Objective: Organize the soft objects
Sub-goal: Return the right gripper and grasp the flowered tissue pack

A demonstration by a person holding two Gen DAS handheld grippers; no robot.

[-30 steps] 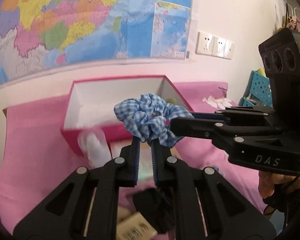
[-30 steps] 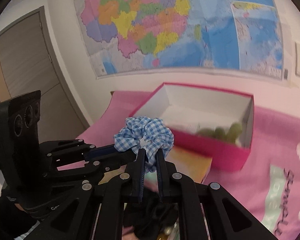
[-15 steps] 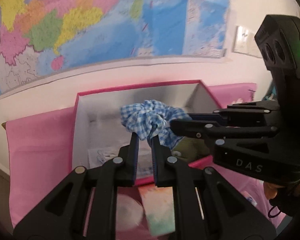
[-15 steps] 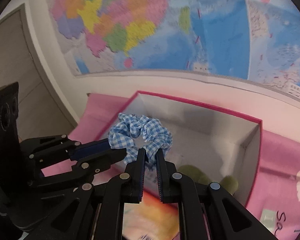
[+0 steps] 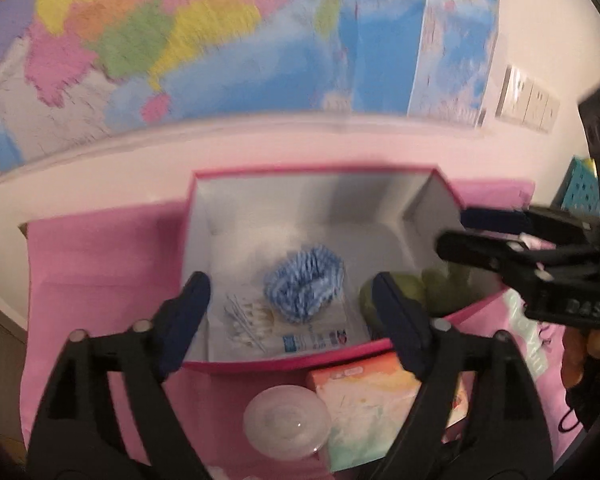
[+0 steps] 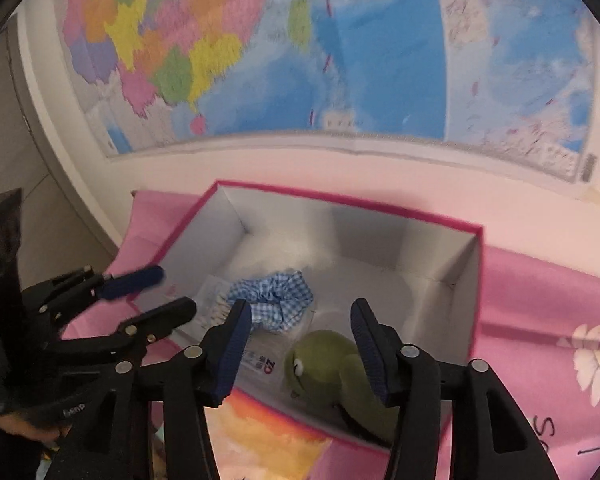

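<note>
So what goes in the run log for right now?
step: drop | left tool: open, just opened | right tool: open, just opened | blue checked fabric scrunchie: released, in pink cardboard box

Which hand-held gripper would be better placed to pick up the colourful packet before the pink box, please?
Probably left. Both jaws have just opened, empty; the left hand-held gripper hangs over the colourful packet, while the right hand-held gripper sits further over the pink box.
</note>
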